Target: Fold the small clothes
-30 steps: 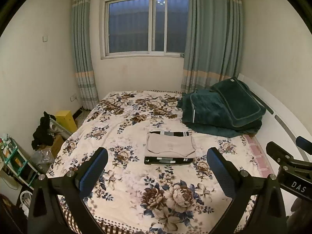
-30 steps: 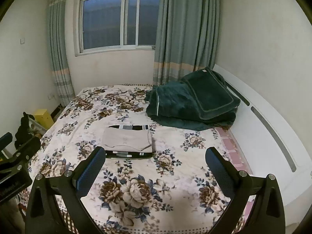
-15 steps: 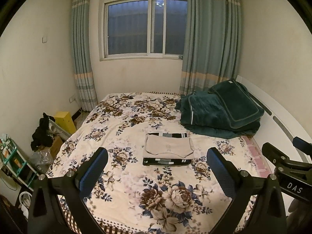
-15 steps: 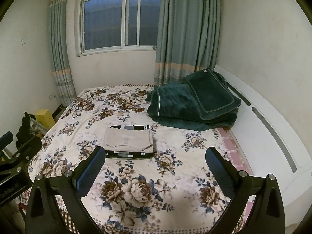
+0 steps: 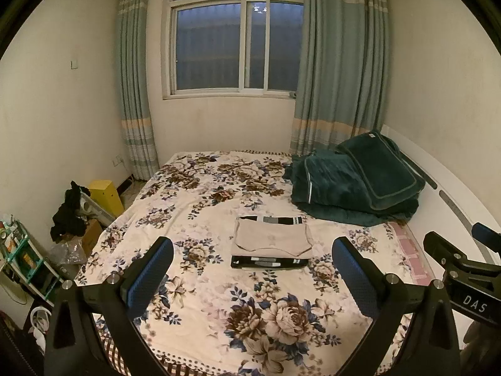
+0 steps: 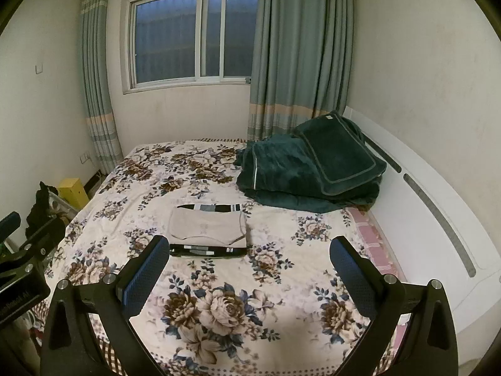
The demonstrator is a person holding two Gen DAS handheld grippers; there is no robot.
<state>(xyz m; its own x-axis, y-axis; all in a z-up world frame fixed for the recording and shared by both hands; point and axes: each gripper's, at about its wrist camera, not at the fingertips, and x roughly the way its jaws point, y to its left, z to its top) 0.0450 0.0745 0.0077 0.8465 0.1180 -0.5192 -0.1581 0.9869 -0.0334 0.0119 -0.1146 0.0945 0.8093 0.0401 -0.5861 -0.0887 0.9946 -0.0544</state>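
Note:
A folded beige garment (image 5: 271, 239) lies on top of a folded black garment with a striped band (image 5: 269, 262) in the middle of the floral bed (image 5: 194, 206). The same stack shows in the right wrist view, beige garment (image 6: 206, 227) over black garment (image 6: 208, 250). My left gripper (image 5: 252, 275) is open and empty, held above the bed's near edge, well short of the stack. My right gripper (image 6: 249, 274) is open and empty, to the right of the left one, also short of the stack.
A folded dark green blanket and pillow (image 5: 353, 181) lie at the bed's back right by the white headboard (image 6: 438, 219). A yellow box (image 5: 105, 195), black cloth (image 5: 67, 213) and a small shelf (image 5: 18, 250) stand on the floor at left. Window and curtains are behind.
Both grippers have pulled back and risen slightly from the bed; the stack looks a little farther away. The folded garments have not moved.

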